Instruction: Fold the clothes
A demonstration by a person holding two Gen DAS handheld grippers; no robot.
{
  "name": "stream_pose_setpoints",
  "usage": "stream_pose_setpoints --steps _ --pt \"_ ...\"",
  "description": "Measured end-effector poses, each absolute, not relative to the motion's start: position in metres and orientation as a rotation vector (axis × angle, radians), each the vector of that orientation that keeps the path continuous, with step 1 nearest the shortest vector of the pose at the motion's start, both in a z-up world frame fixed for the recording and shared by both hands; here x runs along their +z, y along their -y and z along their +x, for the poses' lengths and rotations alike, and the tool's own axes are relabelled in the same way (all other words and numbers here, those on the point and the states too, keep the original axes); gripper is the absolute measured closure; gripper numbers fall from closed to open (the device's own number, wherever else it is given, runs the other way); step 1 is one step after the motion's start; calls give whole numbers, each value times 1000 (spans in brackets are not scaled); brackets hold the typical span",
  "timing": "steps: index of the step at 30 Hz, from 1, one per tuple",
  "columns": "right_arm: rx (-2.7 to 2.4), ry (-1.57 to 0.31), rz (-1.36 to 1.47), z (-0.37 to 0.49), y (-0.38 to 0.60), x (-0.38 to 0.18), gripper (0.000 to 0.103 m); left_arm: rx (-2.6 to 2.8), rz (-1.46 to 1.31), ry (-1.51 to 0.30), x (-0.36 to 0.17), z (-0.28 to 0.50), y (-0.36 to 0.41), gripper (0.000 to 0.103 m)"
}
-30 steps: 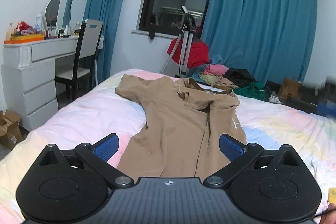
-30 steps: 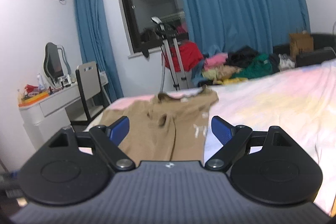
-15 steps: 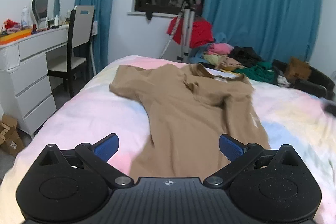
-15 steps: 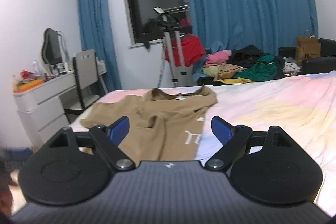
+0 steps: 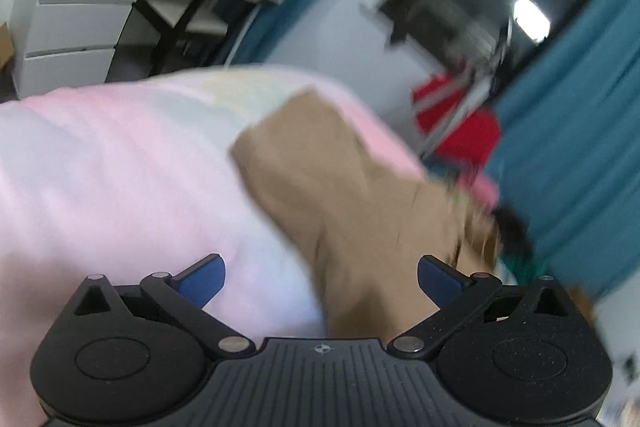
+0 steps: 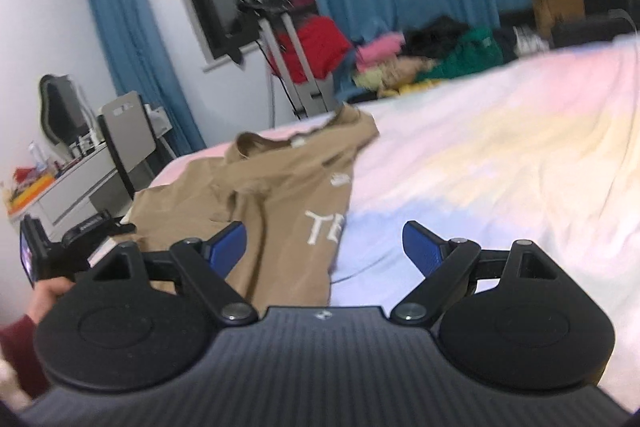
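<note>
Tan shirt [image 5: 360, 195] lies crumpled on the pastel bedspread [image 5: 120, 163] in the tilted, blurred left wrist view, where the left gripper [image 5: 321, 277] hangs over it, fingers spread wide and holding nothing. From the right wrist, the same shirt [image 6: 272, 187] sprawls on the bed; the right gripper [image 6: 323, 247] gapes empty above its hem, a brown box [image 6: 558, 1] behind, contents unseen.

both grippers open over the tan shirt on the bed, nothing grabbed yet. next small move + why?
Probably lower the left gripper onto the tan shirt near its left edge and close. Both it and the right gripper are open and hold nothing, and the shirt lies crumpled, unfolded, on the bed. The left view is tilted and blurred, so let it steady first.
</note>
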State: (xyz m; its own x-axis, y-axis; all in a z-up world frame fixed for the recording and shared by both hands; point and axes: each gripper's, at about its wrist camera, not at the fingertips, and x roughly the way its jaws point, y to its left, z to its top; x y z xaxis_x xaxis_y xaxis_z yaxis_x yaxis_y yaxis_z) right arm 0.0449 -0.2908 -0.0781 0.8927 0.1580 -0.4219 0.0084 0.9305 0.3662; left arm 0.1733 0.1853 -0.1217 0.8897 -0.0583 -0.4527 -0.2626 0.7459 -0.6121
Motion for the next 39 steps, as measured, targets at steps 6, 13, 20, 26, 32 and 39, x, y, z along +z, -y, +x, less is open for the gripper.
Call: stream_pose_setpoints --steps 6,13,20,26,32,39 --pt "97 -534 374 76 282 -102 17 131 -666 -404 -123 230 -194 5" --pt "98 -574 384 90 279 -112 17 226 -544 -414 -121 256 -195 74" --pt "92 -536 384 81 283 -101 17 129 -184 -356 -54 255 -138 99" --pt "77 -513 393 71 291 -95 17 -137 151 -287 2 244 -23 99" --pt "33 -510 440 70 306 -99 17 -348 321 -317 -11 231 95 99" --pt "10 -503 462 71 315 -108 17 -440 262 -431 -63 220 149 58"
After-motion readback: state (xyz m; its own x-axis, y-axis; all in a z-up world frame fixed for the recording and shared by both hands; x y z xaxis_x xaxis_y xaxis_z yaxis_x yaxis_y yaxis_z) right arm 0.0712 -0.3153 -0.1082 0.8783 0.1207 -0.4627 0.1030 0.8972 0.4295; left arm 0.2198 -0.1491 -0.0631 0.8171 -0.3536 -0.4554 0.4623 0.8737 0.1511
